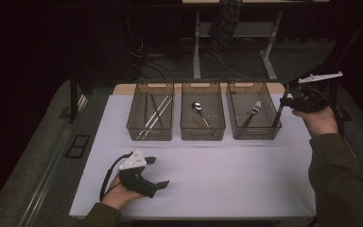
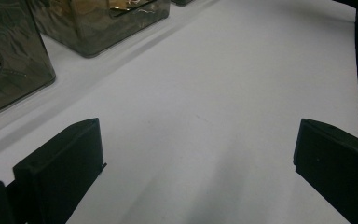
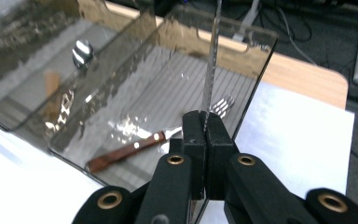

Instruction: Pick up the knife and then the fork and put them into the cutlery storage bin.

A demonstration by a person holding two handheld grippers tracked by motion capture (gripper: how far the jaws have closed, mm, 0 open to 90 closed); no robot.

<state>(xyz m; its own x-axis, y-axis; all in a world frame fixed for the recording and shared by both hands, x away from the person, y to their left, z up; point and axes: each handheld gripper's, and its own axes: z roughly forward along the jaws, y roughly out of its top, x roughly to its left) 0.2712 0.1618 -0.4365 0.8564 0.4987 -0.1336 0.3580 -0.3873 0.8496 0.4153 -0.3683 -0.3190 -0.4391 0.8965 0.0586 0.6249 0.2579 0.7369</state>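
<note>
While the right gripper pinches a thin, stiff, slippery metal knife by its blade, the left gripper sits wide apart, holding nothing.

White table; cabled floor behind.

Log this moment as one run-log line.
right gripper: shut on serrated metal knife blade, beside right clear plastic bin holding wooden-handled fork | left gripper: open, low over white table
</note>
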